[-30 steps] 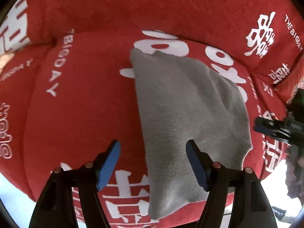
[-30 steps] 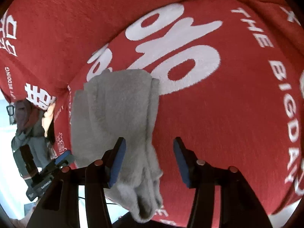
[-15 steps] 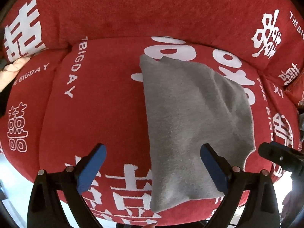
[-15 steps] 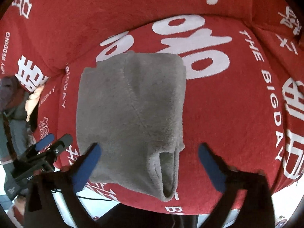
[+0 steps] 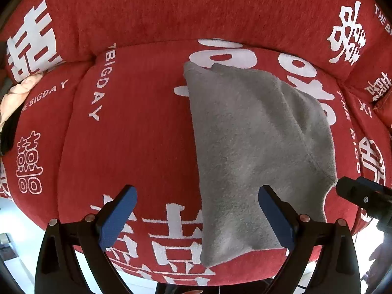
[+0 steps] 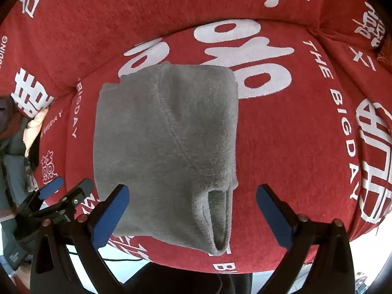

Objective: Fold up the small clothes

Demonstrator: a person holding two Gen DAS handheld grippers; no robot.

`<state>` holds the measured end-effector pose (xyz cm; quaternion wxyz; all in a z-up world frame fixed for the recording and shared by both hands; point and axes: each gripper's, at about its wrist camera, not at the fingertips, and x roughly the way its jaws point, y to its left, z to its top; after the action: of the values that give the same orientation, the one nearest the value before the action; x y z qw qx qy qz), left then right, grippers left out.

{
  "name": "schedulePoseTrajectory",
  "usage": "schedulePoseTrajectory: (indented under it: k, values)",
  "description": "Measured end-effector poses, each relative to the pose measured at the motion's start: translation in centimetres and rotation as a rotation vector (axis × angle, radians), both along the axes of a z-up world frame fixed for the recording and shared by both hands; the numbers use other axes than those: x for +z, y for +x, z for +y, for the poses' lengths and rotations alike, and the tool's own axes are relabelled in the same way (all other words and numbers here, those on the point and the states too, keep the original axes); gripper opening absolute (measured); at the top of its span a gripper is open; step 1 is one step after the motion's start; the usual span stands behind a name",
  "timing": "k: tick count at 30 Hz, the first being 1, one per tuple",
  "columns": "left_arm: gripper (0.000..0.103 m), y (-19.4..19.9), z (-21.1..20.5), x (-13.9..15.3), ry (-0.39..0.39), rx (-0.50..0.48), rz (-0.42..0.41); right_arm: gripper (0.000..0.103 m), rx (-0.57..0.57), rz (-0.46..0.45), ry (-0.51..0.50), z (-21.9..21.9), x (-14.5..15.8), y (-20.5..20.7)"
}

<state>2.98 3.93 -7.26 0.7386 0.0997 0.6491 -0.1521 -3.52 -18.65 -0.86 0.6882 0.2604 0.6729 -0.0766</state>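
Note:
A folded grey fleece garment lies flat on the red sofa seat cushion with white lettering. It also shows in the right wrist view, with a sleeve opening at its near edge. My left gripper is open and empty, held above the garment's near left edge. My right gripper is open and empty, held above the garment's near edge. The right gripper shows at the right edge of the left wrist view. The left gripper shows at the lower left of the right wrist view.
The red sofa backrest rises behind the seat. A pile of other clothes lies at the sofa's left end. The seat's front edge drops to a pale floor below.
Both grippers have opened wide and drawn back from the garment. The grey garment now lies flat and folded on the cushion, free of both grippers.

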Motion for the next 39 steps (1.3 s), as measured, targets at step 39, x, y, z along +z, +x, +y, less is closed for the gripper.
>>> schedulePoseTrajectory:
  k: [39]
  values:
    - [0.099, 0.5, 0.4, -0.4, 0.053, -0.006, 0.017, 0.103, 0.032, 0.017, 0.000, 1.6, -0.1, 1.2]
